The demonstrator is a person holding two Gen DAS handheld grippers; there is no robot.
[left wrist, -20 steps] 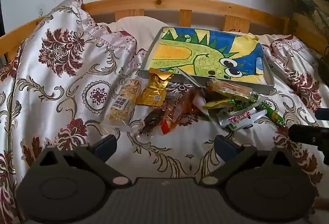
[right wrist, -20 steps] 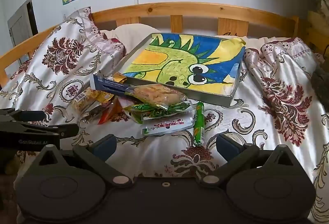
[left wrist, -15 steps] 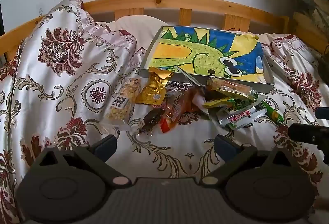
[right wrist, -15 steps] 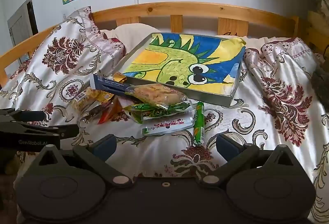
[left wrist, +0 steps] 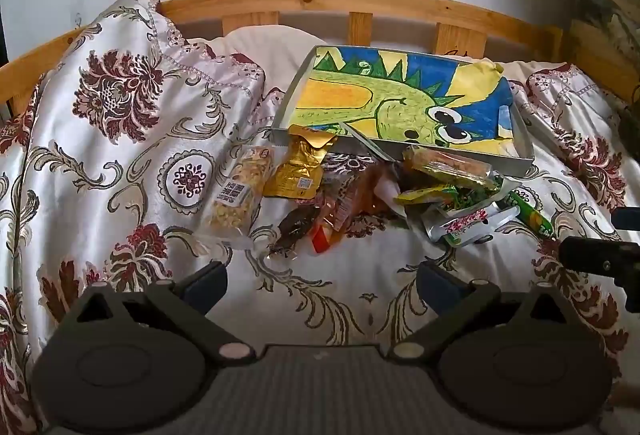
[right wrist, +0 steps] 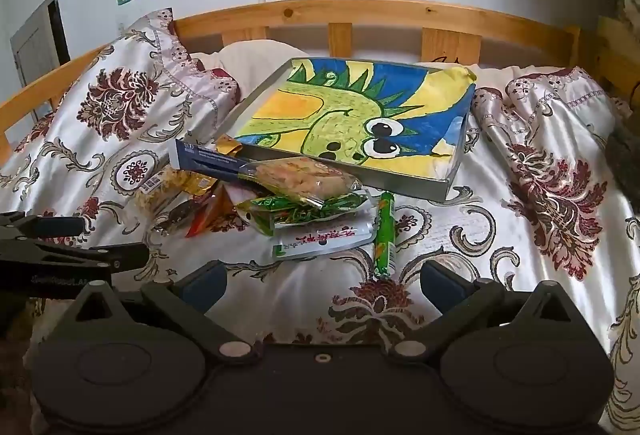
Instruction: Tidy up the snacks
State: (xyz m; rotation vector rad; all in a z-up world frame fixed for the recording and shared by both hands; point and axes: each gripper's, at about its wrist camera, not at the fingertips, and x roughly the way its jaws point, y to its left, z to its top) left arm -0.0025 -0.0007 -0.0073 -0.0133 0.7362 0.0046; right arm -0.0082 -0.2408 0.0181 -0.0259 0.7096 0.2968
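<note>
Nothing has moved since the earlier frames: your left gripper [left wrist: 320, 281] and right gripper [right wrist: 322, 281] both hang over the bedspread [left wrist: 120, 155] with jaws wide apart and nothing between them, aimed down at the snack pile.

You have the snacks lying loose on the bed, just in front of the shallow tray [right wrist: 448, 187] lined with a dinosaur drawing; none sits inside it yet. They are thin foil and plastic packets, so expect them to be light, crinkly and slippery on the satin cover. Pinch each by a flat sealed edge or across its narrow width rather than squeezing the middle, where crisp contents could crush. The green stick [right wrist: 385, 235] lies apart from the heap, right in front of your right gripper, and looks the easiest first pick across its width.

Your left view shows the clear bag of nuts [left wrist: 236, 195], the gold pouch [left wrist: 298, 171] and the dark and orange wrappers [left wrist: 320, 223] plainly, spread well apart from the rest. Your right view hides most of these behind the pile, but shows the blue box flap [right wrist: 208, 159], the long clear packet [right wrist: 304, 179] on the green bag [right wrist: 304, 211], and the white pouch [right wrist: 324, 241] beneath.
</note>
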